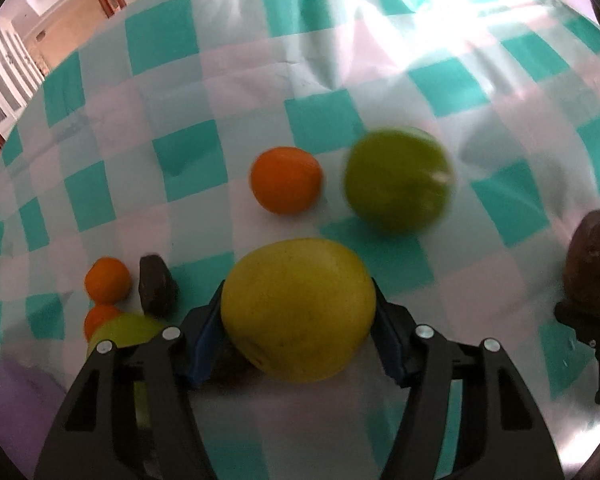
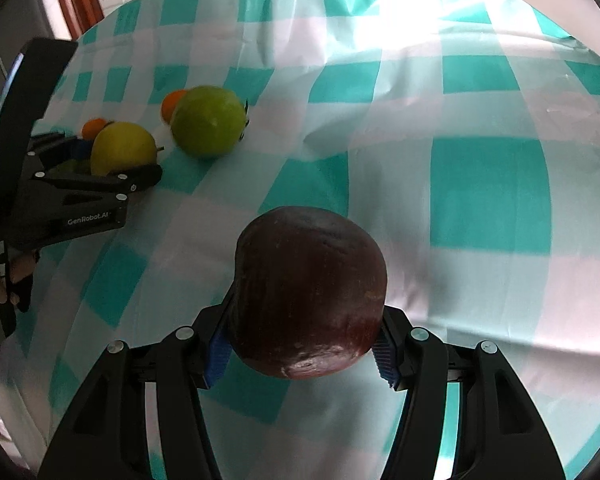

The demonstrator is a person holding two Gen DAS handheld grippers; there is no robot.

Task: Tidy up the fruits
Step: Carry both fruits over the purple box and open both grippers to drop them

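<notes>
Gripping a yellow apple (image 1: pixel 298 310) above the checked cloth (image 1: pixel 188 168), the left gripper (image 1: pixel 298 322) is closed on its sides, probably sorting by kind; the right gripper (image 2: pixel 304 336), at three o'clock, clamps a dark red apple (image 2: pixel 308 292).

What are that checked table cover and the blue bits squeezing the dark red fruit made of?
The teal-and-white checked table cover looks like thin glossy plastic or coated cloth: it shines under the light and holds sharp creases. The blue ribbed pads on the right hand-held gripper look like soft rubber, though I cannot be sure. They grip the round dark red fruit, whose smooth skin has a dull shine.
</notes>
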